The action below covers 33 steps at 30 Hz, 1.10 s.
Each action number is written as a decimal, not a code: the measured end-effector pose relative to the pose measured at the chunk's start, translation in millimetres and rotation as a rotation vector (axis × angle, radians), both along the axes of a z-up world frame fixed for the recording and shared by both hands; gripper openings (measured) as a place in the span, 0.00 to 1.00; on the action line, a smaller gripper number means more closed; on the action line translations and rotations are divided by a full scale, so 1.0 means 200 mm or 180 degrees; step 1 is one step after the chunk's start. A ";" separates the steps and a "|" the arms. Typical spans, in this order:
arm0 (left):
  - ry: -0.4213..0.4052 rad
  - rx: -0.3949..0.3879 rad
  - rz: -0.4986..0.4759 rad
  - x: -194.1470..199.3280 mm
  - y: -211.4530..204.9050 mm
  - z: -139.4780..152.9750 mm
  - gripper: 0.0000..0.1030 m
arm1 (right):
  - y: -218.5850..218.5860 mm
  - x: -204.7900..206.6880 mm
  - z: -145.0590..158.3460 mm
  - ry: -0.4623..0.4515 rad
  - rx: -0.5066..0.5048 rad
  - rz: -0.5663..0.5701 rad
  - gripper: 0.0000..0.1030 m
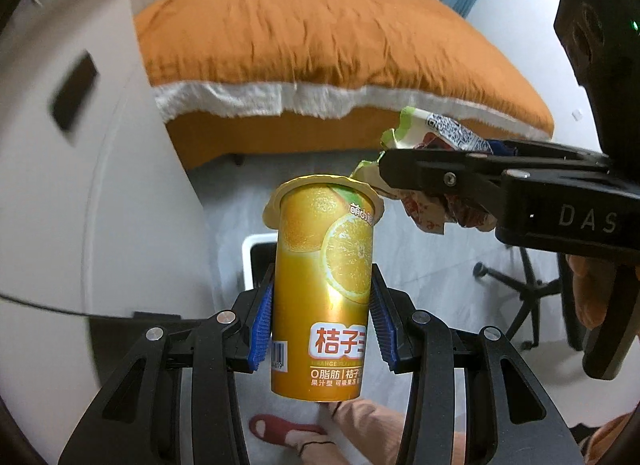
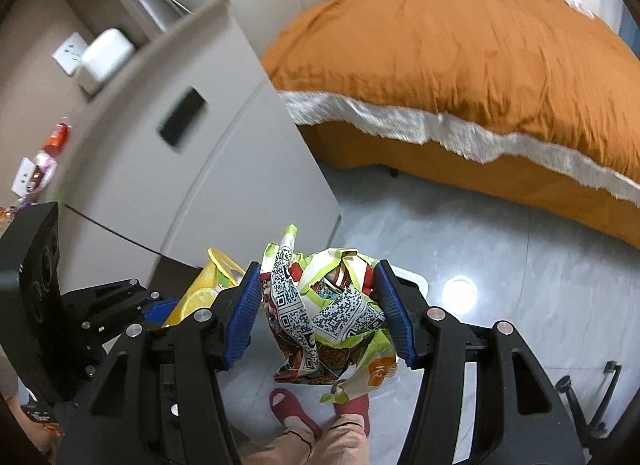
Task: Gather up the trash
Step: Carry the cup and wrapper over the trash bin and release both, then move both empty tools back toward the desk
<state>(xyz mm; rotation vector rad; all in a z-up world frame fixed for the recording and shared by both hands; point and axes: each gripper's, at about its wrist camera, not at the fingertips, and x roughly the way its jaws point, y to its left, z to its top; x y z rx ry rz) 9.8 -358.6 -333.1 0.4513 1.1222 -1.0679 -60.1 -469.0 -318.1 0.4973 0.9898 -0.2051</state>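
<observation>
A bed [image 1: 320, 37] under an orange cover fills the room behind; nearer than it stands a pale cabinet [image 2: 192, 169]. Over the grey floor [image 2: 520, 265] in front of the bed, the left gripper [image 1: 322, 313] pinches an orange drink cup [image 1: 324, 289] at mid-body: stiff, slick, probably light, best held there. Beside it the right gripper [image 2: 316, 317] squeezes crumpled wrappers [image 2: 328, 313], soft and springy, needing a full-bundle grip.
</observation>
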 end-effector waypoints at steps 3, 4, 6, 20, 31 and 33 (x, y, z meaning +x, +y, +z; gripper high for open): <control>0.0060 0.0058 -0.0040 0.01 -0.04 -0.17 0.41 | -0.04 0.02 -0.20 0.0121 0.0052 -0.0048 0.56; 0.0082 0.0088 -0.0047 0.01 -0.06 -0.24 0.41 | -0.04 0.02 -0.25 0.0150 0.0068 -0.0060 0.56; 0.0117 0.0131 -0.0055 0.03 -0.08 -0.37 0.41 | -0.06 0.04 -0.38 0.0210 0.0114 -0.0087 0.56; 0.0569 0.0344 0.0035 0.16 -0.20 -1.18 0.94 | -0.12 0.15 -1.16 0.0638 0.0251 -0.0138 0.85; 0.0576 0.0687 0.0230 0.18 -0.15 -1.29 0.95 | -0.10 0.19 -1.28 0.0990 0.0054 -0.0138 0.96; 0.0571 0.0703 0.0273 0.18 -0.13 -1.23 0.95 | -0.09 0.18 -1.25 0.0983 0.0031 -0.0131 0.96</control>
